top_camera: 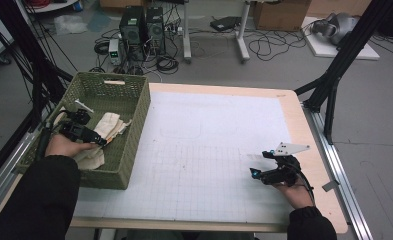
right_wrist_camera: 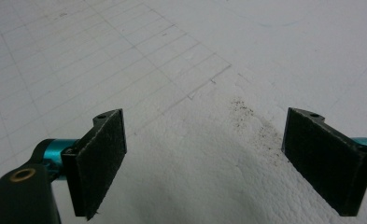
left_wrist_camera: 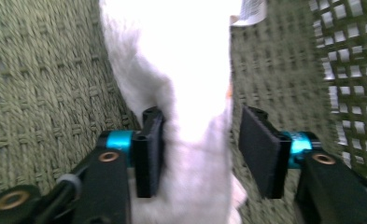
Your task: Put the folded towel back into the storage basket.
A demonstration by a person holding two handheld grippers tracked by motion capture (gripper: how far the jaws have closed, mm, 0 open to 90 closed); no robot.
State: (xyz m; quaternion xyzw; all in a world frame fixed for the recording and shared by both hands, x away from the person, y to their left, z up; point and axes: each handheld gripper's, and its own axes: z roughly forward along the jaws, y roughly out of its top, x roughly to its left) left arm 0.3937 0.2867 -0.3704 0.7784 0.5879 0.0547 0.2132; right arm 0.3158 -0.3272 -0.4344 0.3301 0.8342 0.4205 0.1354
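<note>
1. Cloth runs between the left gripper's jaws in the left gripper view: a white band from the upper middle of the frame down to the bottom, its long axis along the gripper's own line of sight. The left pad touches or nearly touches it; the right pad stands just clear, so the jaws are parted round the cloth and not yet clamped on it.
2. Judged from this, closing is all the grasp needs; no sideways shift looks called for.
3. In the high view the left gripper sits inside the basket at the left of the frame, over the pale cloth heaped on the basket floor. The left hand comes in over the near wall, forearm angled up from the lower left corner.
4. A small label shows at the cloth's upper right edge in the left gripper view.
5. The right gripper is well apart, at the lower right of the high view, low over the surface, pointing left.
6. Its jaws are wide apart and hold nothing; white gridded sheet with a few dark specks lies between them.
</note>
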